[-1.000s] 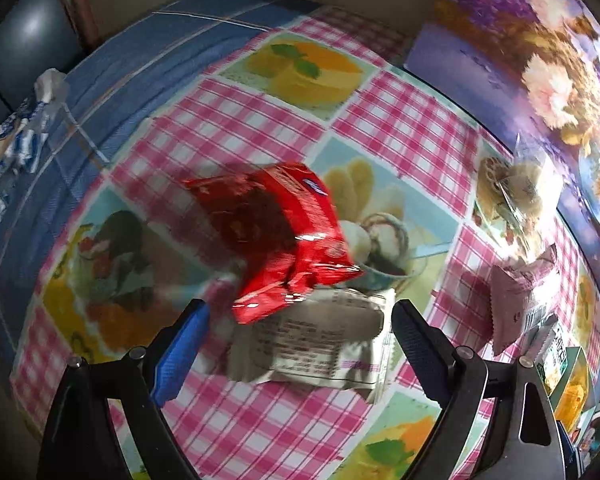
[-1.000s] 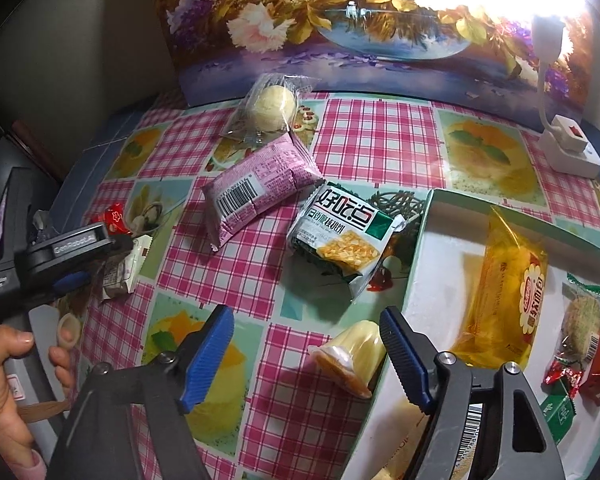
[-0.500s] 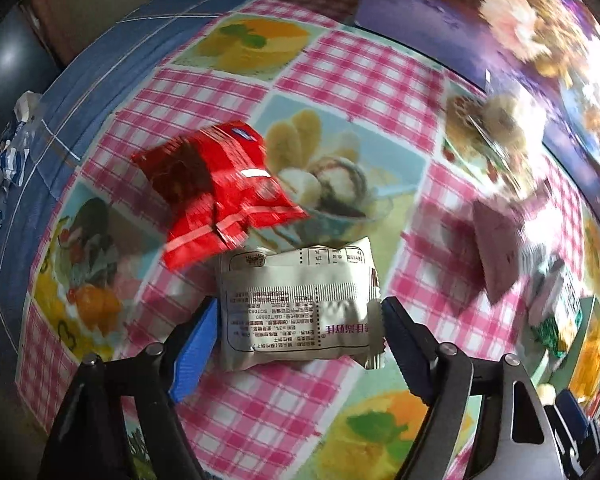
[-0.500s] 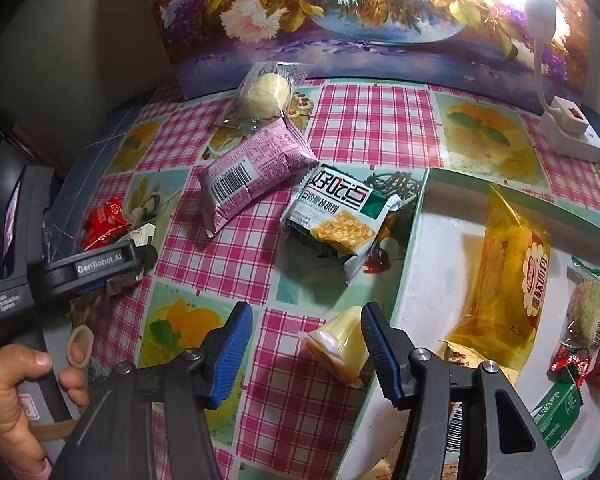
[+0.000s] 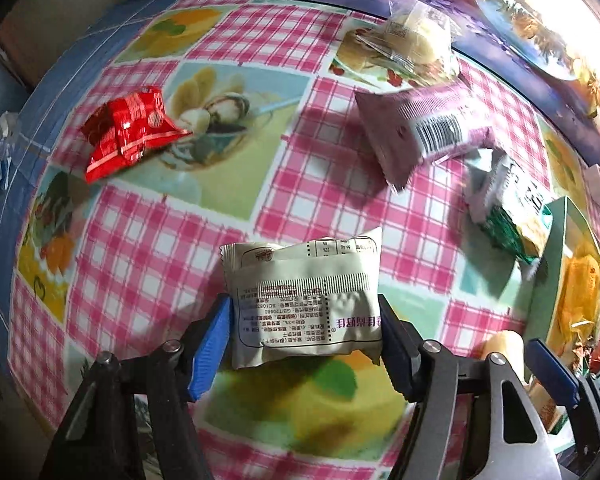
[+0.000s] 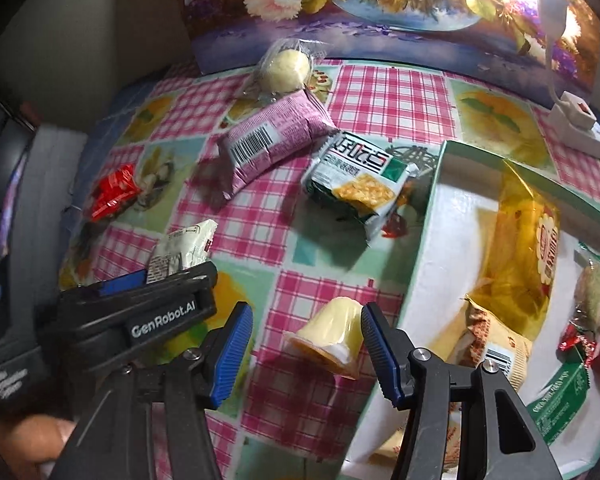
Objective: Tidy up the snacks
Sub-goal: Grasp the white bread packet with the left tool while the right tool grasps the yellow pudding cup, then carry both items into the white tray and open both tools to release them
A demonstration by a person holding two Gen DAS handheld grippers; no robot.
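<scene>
**Left wrist view: white packet clamped, jelly cup framed**

Left wrist view shows the left hand-held gripper (image 5: 304,340) nearest the lens, its blue pads pressed against both sides of a white snack packet (image 5: 306,300) with printed text and a barcode strip, held above the checked table (image 5: 172,240). In the right wrist view, the right hand-held gripper (image 6: 306,344) has its fingers spread apart on either side of a yellow jelly cup (image 6: 332,332) lying tipped on the table; neither pad clearly touches it. Just right of the cup sits the tray (image 6: 428,216), holding a yellow bag (image 6: 524,236) and several small wrapped snacks. Farther back on the table lie a green-and-white cracker pack (image 6: 360,180) and a pink packet (image 6: 272,140) with its barcode up, close together. Well to the left is a red packet (image 6: 112,192). Farthest, by the flowered backdrop (image 6: 380,8), rests a clear-wrapped round bun (image 6: 286,66).
</scene>
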